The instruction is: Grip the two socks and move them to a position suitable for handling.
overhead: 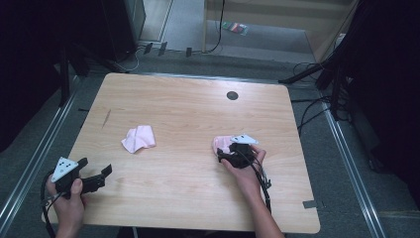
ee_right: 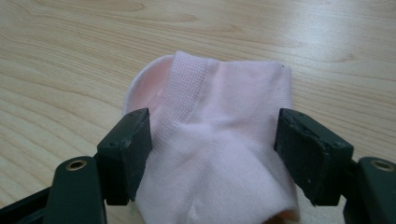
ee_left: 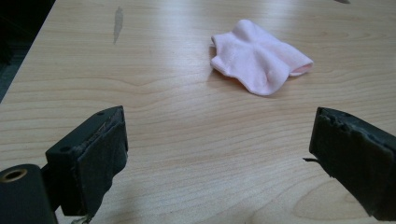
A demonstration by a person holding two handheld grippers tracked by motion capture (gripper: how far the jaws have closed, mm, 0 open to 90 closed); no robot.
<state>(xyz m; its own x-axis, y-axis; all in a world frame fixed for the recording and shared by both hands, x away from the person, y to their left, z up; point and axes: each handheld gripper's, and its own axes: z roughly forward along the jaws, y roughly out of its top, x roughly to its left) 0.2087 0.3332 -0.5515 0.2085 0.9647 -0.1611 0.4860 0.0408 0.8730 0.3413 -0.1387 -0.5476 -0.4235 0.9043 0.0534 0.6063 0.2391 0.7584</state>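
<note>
A light wooden table (overhead: 188, 114) takes up most of the high view, with grey carpet and dark equipment around it. A small dark round hole (overhead: 232, 95) sits near its far edge. A person's forearms come in from the near side, each hand holding a black two-jaw tool.

Two pink socks lie on the table, well apart. The crumpled pink sock (overhead: 138, 139) rests left of centre, with nothing touching it; in the left gripper view it lies ahead on bare wood (ee_left: 259, 60). The second pink sock (overhead: 221, 144) lies right of centre, partly covered by the right hand's tool.

The right gripper (overhead: 233, 154) is lowered over that sock. In the right gripper view its jaws stand wide on either side of the sock (ee_right: 219, 154), the fabric bunched between them and its ribbed cuff pointing away; the pads flank it rather than clench it, so the tool is released.

The left gripper (overhead: 96, 179) rests near the table's front left corner, jaws spread wide with only bare wood between them.
</note>
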